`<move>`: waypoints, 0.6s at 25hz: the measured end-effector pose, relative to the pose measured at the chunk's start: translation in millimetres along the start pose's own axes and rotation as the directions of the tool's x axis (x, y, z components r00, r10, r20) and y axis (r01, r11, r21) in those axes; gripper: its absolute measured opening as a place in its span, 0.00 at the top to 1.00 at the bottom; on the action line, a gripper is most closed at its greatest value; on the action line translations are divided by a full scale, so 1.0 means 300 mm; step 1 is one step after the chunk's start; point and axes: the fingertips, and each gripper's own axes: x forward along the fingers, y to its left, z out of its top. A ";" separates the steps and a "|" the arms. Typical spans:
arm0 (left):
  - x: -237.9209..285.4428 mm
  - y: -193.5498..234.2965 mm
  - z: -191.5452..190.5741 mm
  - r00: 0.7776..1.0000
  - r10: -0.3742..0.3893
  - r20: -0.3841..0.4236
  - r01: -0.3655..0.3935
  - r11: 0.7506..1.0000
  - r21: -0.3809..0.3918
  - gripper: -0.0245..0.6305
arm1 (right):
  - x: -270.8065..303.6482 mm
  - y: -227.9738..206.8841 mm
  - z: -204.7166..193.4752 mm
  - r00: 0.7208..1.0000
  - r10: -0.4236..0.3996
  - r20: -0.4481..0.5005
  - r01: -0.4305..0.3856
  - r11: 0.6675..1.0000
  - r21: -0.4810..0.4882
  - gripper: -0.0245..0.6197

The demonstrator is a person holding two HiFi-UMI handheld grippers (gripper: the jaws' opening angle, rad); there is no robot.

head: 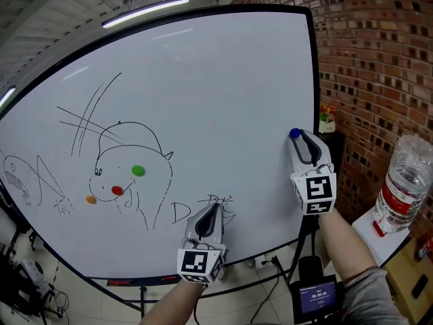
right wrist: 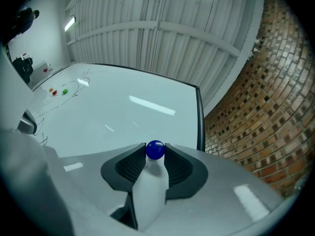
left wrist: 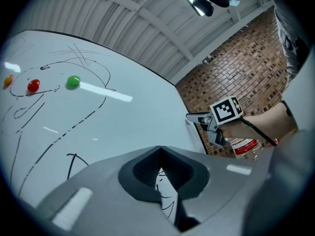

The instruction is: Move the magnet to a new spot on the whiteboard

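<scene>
A blue ball-shaped magnet (head: pixel 294 133) sits between the tips of my right gripper (head: pixel 296 137), which is shut on it at the right edge of the whiteboard (head: pixel 223 80). In the right gripper view the blue magnet (right wrist: pixel 155 150) is pinched between the pads, just off the board surface. My left gripper (head: pixel 215 207) is shut on nothing, low on the board beside some scribbles; its tips meet in the left gripper view (left wrist: pixel 160 149). A green magnet (head: pixel 138 170), a red magnet (head: pixel 117 190) and an orange magnet (head: pixel 90 199) stick to the drawing at the left.
A brick wall (head: pixel 379 59) rises to the right of the board. A water bottle (head: pixel 400 185) stands on a small table at the right. A device with a lit screen (head: pixel 316 295) sits below my right arm. Cables lie on the floor under the board.
</scene>
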 end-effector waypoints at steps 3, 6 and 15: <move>0.009 0.003 0.004 1.000 0.015 0.005 -0.015 1.000 0.006 0.96 | 0.042 -0.060 0.029 1.000 -0.008 0.024 0.008 1.000 0.013 0.77; 0.012 0.010 0.006 0.999 0.031 0.009 -0.031 0.999 0.007 0.96 | 0.079 -0.111 0.055 0.999 -0.013 0.043 0.012 1.000 0.025 0.77; 0.021 0.021 -0.002 0.998 0.054 0.009 -0.055 0.998 0.009 0.96 | 0.151 -0.226 0.125 0.995 -0.023 0.098 0.018 0.998 0.053 0.77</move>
